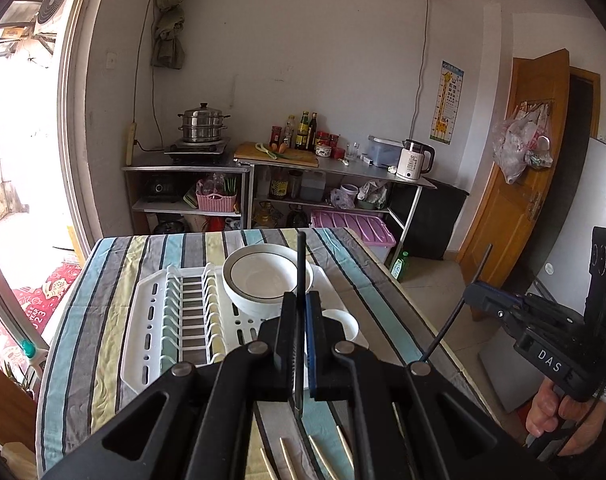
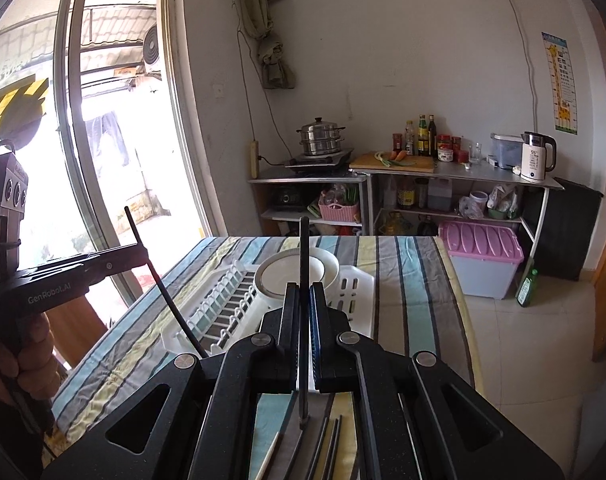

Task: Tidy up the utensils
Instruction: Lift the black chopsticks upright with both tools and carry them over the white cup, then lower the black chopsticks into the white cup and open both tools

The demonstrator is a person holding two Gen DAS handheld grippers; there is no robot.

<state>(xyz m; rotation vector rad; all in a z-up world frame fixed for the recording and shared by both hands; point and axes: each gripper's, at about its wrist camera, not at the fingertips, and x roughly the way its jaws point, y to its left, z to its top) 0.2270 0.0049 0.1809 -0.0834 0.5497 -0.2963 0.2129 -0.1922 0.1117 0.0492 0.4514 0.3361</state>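
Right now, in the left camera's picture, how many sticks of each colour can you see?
Black chopsticks: 2, one clamped in the left gripper, one in the right gripper
Pale chopsticks, tips showing on the striped cloth: 4
Total: 6

The right gripper (image 1: 473,300) reads "DAS", the left gripper (image 2: 143,254) "GenRobot.AI" (white lettering), the kettle (image 2: 537,158) "55".
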